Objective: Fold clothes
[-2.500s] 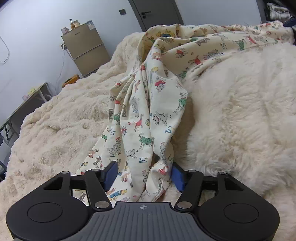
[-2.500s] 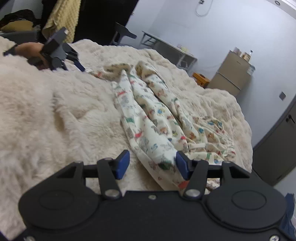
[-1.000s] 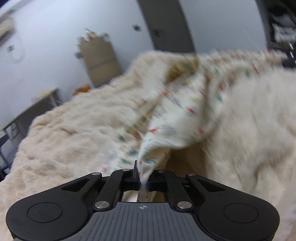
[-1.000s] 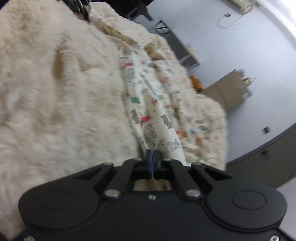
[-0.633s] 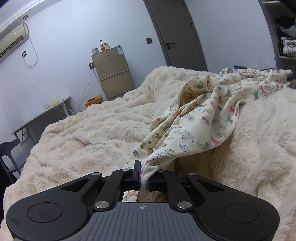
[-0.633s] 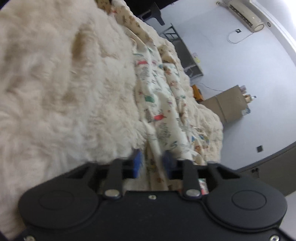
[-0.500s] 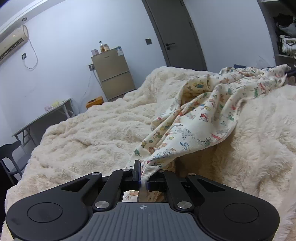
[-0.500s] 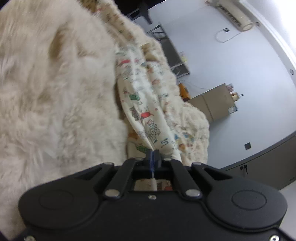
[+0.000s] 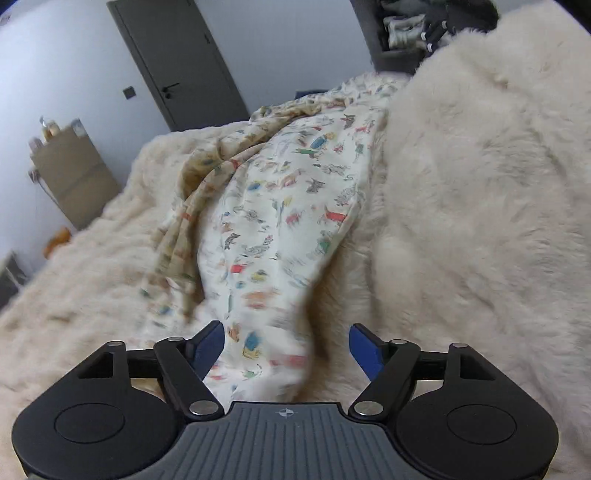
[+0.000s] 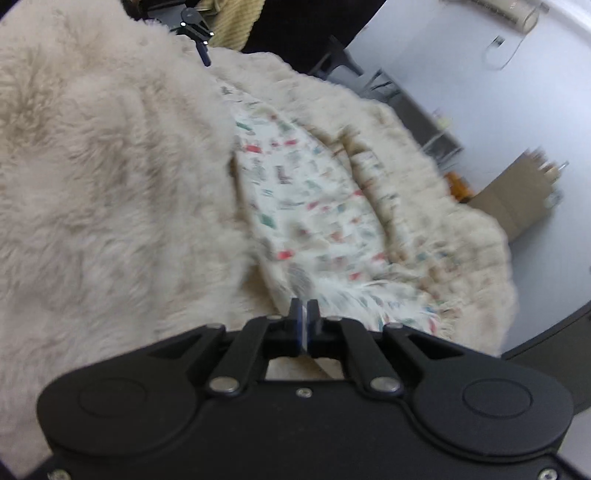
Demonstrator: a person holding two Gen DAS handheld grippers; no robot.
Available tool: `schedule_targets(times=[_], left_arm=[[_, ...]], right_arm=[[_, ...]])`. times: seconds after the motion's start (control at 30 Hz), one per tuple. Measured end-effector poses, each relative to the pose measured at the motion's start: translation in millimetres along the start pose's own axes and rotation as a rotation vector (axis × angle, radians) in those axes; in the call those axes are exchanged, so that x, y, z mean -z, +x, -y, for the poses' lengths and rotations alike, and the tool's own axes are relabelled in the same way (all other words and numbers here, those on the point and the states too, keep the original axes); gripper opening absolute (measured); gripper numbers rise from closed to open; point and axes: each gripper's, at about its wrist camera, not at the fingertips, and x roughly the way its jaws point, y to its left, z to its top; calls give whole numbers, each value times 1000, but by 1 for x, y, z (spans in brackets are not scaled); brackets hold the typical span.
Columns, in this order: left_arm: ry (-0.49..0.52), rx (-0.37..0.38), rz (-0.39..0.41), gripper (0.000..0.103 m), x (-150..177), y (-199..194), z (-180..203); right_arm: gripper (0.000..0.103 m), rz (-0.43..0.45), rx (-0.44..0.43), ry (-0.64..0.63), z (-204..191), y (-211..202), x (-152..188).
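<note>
A cream garment printed with small coloured animals point(image 9: 288, 206) lies stretched along a fluffy cream blanket point(image 9: 480, 192). My left gripper point(image 9: 286, 345) is open and its jaws are still opening. The garment's near end lies loose between the blue pads point(image 9: 364, 347), which do not touch it. In the right wrist view the garment point(image 10: 303, 192) runs away from my right gripper point(image 10: 303, 317). Its pads are nearly together on a thin pale strip of the garment's edge, and the jaws are starting to open. The left gripper point(image 10: 195, 29) shows far off at the top.
The thick blanket bulges up beside the garment point(image 10: 92, 166). A dark door point(image 9: 177, 62) and a tan cabinet point(image 9: 70, 173) stand against the far wall. A desk point(image 10: 424, 122) and a chair point(image 10: 336, 55) sit beyond the bed.
My left gripper's jaws have spread wide and let go of the garment's end, which has dropped onto the blanket. Both views have swung sideways. The right gripper still pinches its end.
</note>
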Motion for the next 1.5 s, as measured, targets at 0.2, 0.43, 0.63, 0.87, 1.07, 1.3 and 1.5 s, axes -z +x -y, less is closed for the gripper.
schedule_targets(times=[0.2, 0.43, 0.63, 0.87, 1.07, 1.3, 1.5], left_arm=[[-509, -176, -22, 90, 40, 4, -89], [-801, 12, -171, 53, 107, 79, -119], [-689, -222, -99, 2, 70, 50, -108], [-610, -601, -119, 49, 32, -35, -98], [-745, -426, -70, 61, 60, -36, -106], [-1067, -114, -30, 64, 122, 40, -166], [-1295, -6, 36, 65, 138, 72, -213]], right_arm=[[38, 204, 56, 200, 36, -8, -18], [38, 118, 76, 248, 48, 34, -17], [38, 123, 51, 259, 38, 46, -11], [38, 152, 55, 284, 44, 40, -12], [39, 133, 59, 274, 45, 44, -12], [39, 136, 63, 284, 47, 49, -14], [39, 140, 58, 300, 48, 56, -16]])
